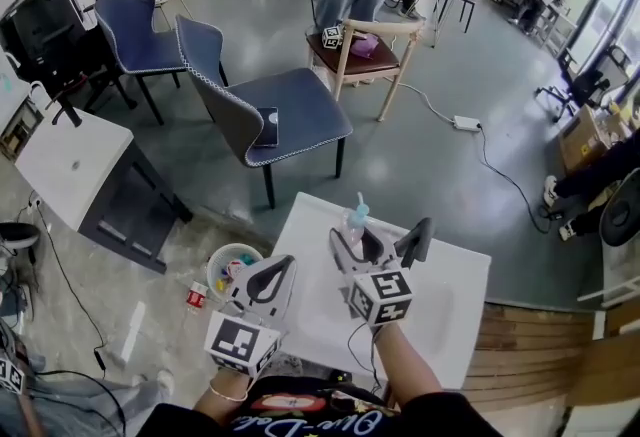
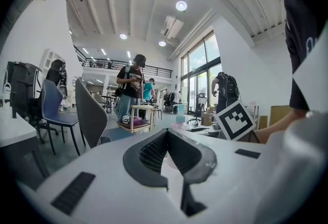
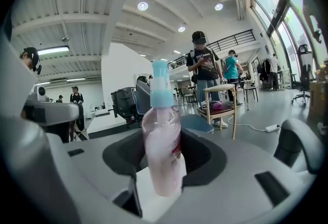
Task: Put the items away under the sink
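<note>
A clear bottle of pink liquid with a light blue pump top (image 1: 355, 221) stands upright between the jaws of my right gripper (image 1: 384, 237), above the far edge of the white table (image 1: 450, 300). In the right gripper view the bottle (image 3: 163, 141) fills the gap of the right gripper (image 3: 165, 162), and the jaws are shut on its lower body. My left gripper (image 1: 283, 272) hovers over the table's left edge with its jaws together. The left gripper view shows the left gripper (image 2: 166, 135) with its dark pads meeting in a V and nothing between them.
On the floor left of the table are a white bucket of small items (image 1: 232, 270) and a red can (image 1: 196, 297). Beyond are blue-grey chairs (image 1: 290, 110), a wooden chair (image 1: 365, 50), a white desk (image 1: 75, 165) and a power strip with cable (image 1: 467, 123). People stand at the back.
</note>
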The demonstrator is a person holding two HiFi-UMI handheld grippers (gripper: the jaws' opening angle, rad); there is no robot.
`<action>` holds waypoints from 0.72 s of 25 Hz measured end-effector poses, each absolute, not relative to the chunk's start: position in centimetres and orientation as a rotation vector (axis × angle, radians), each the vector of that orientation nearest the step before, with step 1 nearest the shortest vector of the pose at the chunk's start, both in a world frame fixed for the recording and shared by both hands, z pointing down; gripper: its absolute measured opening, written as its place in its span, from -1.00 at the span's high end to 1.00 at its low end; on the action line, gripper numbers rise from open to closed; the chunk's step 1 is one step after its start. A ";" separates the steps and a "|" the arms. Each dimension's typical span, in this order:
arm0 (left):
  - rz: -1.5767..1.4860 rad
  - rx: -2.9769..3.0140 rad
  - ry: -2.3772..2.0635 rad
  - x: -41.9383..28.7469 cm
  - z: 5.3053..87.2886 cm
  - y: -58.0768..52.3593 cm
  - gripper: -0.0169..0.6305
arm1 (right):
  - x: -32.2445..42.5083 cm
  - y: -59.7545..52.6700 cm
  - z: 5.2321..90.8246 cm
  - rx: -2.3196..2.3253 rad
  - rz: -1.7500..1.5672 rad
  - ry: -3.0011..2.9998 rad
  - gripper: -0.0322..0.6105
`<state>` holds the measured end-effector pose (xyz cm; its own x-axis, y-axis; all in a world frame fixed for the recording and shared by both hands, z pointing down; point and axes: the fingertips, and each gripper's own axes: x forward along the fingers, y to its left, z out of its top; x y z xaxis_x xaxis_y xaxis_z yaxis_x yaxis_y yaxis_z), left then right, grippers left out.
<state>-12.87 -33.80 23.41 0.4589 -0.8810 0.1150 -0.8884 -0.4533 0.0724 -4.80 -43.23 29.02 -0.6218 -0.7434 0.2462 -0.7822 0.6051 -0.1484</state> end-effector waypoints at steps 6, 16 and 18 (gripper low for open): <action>0.086 2.590 -1.569 -12.2 22.5 -33.5 0.93 | -4.3 -42.5 28.1 1.267 0.363 -2.688 0.25; 0.072 2.602 -1.603 -11.4 20.8 -33.2 0.93 | -3.5 -41.0 26.0 1.229 0.363 -2.744 0.25; 0.073 2.609 -1.600 -11.1 20.6 -33.1 0.93 | -3.3 -40.7 25.6 1.216 0.359 -2.761 0.25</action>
